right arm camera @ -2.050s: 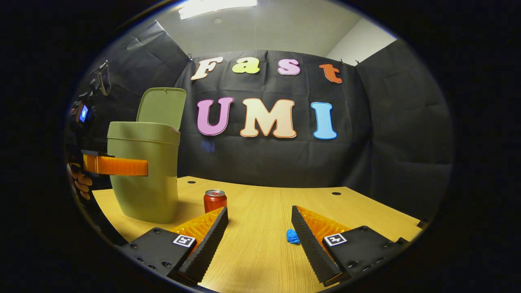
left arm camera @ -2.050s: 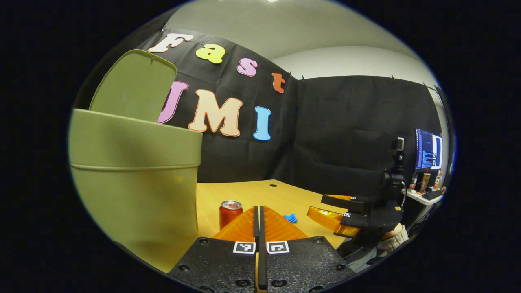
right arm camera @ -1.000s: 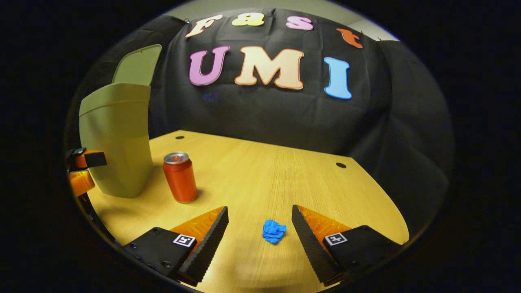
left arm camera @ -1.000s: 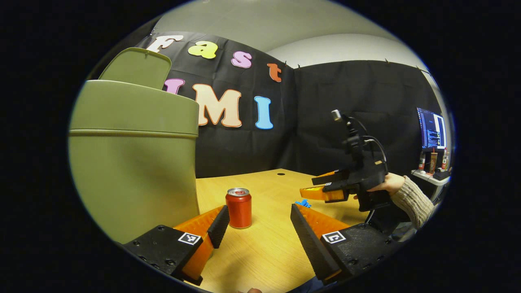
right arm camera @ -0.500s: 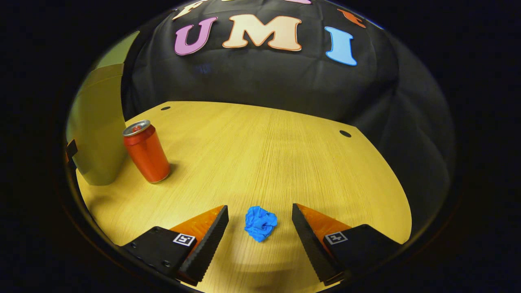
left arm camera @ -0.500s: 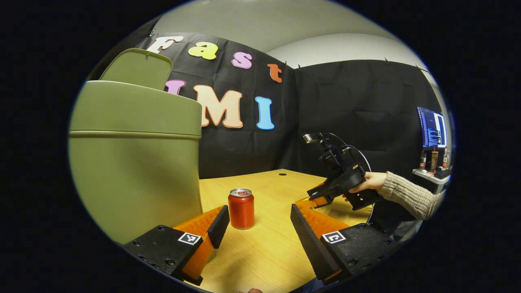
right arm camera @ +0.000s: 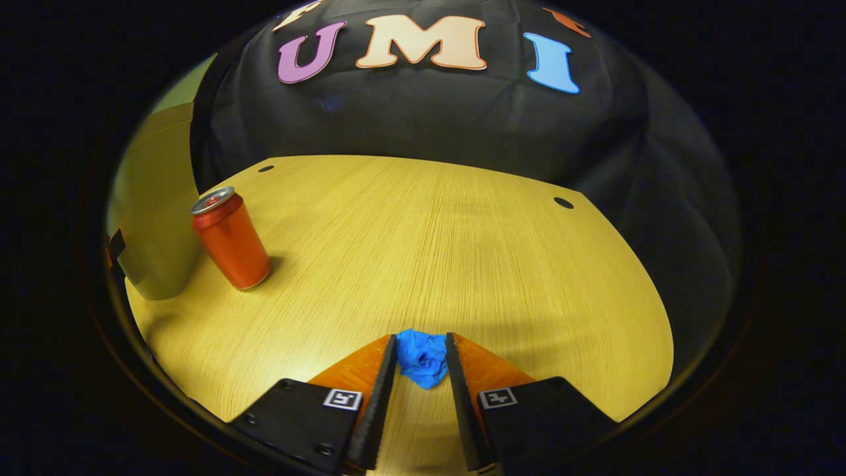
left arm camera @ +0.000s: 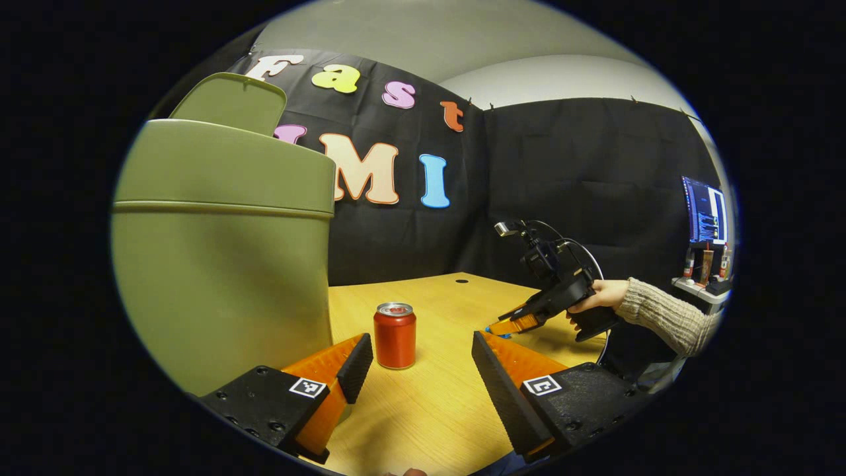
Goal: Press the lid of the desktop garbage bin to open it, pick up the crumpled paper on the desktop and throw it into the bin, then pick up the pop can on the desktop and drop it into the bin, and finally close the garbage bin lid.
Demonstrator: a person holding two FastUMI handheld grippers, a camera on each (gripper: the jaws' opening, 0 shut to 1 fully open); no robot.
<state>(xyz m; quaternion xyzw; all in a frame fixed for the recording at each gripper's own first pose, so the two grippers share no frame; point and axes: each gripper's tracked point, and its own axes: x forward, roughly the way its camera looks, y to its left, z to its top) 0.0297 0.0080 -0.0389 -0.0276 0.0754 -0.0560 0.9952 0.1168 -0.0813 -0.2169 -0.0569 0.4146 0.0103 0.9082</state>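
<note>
Beside the open-lidded garbage bin [left arm camera: 221, 258], pop can [left arm camera: 394, 334] between spread left gripper [left arm camera: 420, 360]; right gripper [right arm camera: 422, 360] pinching crumpled paper [right arm camera: 422, 357].

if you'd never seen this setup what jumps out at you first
The big green bin looms at the left of the left gripper view, its lid tipped up open. A red pop can stands upright on the wooden desktop beside it, just ahead of the open left gripper. In the right gripper view, the right gripper has both fingers pressed on a bright blue crumpled paper at the desk's near edge.
</note>
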